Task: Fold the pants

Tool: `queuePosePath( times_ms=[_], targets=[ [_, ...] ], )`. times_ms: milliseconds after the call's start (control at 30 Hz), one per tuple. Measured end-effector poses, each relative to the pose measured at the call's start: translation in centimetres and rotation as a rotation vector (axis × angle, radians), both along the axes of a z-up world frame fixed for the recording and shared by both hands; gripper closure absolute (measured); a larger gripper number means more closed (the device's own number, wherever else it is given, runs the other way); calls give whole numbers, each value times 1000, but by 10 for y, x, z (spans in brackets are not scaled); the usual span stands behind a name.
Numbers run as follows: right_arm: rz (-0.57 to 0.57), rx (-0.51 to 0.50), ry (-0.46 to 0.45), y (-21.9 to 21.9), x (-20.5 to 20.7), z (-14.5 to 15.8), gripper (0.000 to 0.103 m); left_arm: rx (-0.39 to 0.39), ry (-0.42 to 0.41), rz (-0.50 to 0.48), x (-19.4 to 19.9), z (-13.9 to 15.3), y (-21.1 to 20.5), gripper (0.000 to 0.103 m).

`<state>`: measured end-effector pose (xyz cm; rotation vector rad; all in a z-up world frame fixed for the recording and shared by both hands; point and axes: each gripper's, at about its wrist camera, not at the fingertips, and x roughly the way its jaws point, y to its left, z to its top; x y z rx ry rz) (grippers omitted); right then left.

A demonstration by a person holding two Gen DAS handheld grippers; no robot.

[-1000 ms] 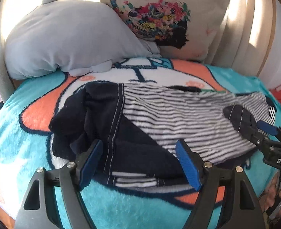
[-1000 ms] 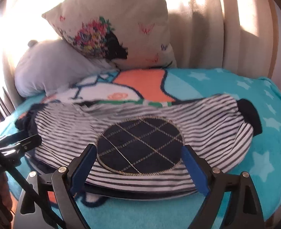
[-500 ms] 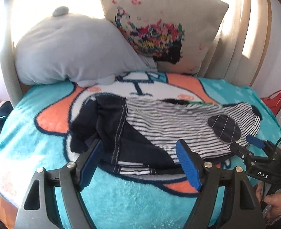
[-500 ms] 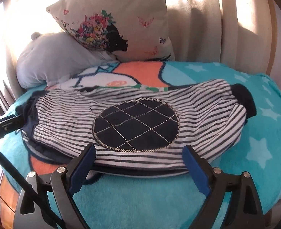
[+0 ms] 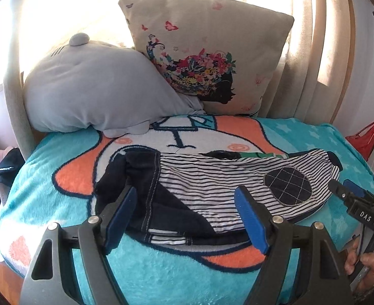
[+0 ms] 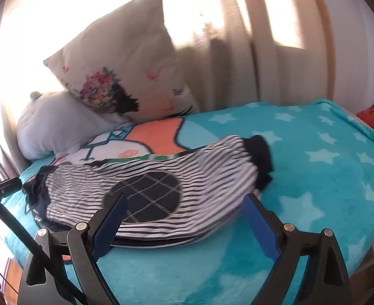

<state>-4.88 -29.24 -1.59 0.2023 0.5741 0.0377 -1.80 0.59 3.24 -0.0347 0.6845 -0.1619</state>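
Observation:
The striped pants [image 5: 212, 185] with a dark quilted knee patch [image 5: 286, 186] lie folded lengthwise on the turquoise blanket [image 5: 161, 269], dark waist end at the left, dark cuff at the right [image 6: 260, 157]. My left gripper [image 5: 187, 218] is open and empty, hovering in front of the waist end. My right gripper [image 6: 184, 226] is open and empty, hovering in front of the knee patch [image 6: 146, 198]; it also shows at the right edge of the left wrist view [image 5: 349, 195]. Neither gripper touches the cloth.
A grey plush pillow [image 5: 92, 91] and a beige flowered cushion [image 5: 207, 53] lean at the back against the curtain [image 5: 314, 50]. Dark clothes [image 5: 1, 175] lie off the bed's left side. A red object [image 5: 365, 139] sits at the far right.
Both grippers have drawn back from the pants, which now look smaller and farther. The right view has swung to the right and is blurred. The pants have not moved.

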Motion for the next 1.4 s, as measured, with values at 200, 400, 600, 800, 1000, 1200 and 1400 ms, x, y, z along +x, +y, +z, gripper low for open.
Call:
queuePosePath(
  times_ms=[200, 400, 600, 800, 1000, 1200, 1400],
  targets=[
    [-68, 33, 1, -31, -2, -4, 8, 19, 7, -31, 7, 2, -16, 25],
    [-139, 68, 11, -60, -1, -7, 8, 25, 11, -66, 16, 6, -35, 25],
    [-185, 108, 41, -84, 1, -11, 8, 24, 21, -101, 29, 12, -53, 25],
    [-210, 114, 59, -96, 7, -13, 8, 44, 35, -133, 46, 16, -68, 24],
    [-211, 129, 83, -100, 18, -20, 8, 54, 89, -176, 72, 7, -88, 24],
    [-215, 159, 106, -106, 23, -32, 8, 94, 99, -289, 90, 9, -121, 24],
    [-211, 180, 87, -110, 15, -28, 8, 127, 112, -336, 108, 5, -129, 24]
  ],
)
